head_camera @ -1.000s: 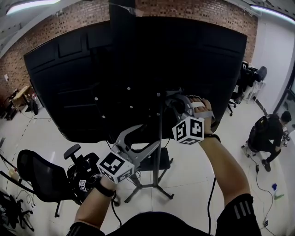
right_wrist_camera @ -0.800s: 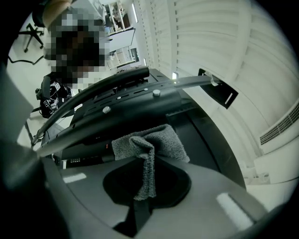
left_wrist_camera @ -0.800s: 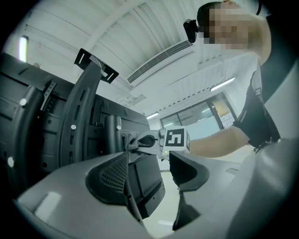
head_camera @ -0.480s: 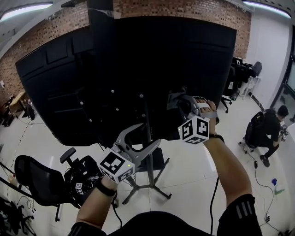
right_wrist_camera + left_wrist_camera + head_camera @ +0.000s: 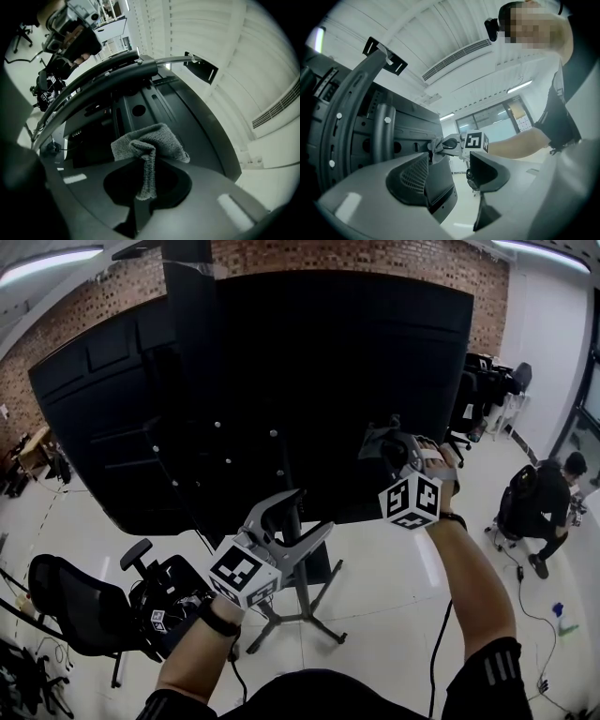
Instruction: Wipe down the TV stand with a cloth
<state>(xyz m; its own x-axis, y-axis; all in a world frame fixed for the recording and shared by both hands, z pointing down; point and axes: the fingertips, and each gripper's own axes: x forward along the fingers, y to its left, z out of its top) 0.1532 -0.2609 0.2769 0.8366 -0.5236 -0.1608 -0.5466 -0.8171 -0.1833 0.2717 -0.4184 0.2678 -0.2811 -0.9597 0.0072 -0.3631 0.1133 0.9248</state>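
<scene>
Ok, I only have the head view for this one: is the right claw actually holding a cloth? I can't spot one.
Observer: Yes. In the right gripper view the right claw is shut on a grey cloth.
Operator: And the left claw?
Observer: The left claw is open, with nothing between its jaws.
Operator: Where is the cloth relative to the TV?
Observer: The left gripper view shows it bunched right up at the TV back; actual contact is hard to confirm.
</scene>
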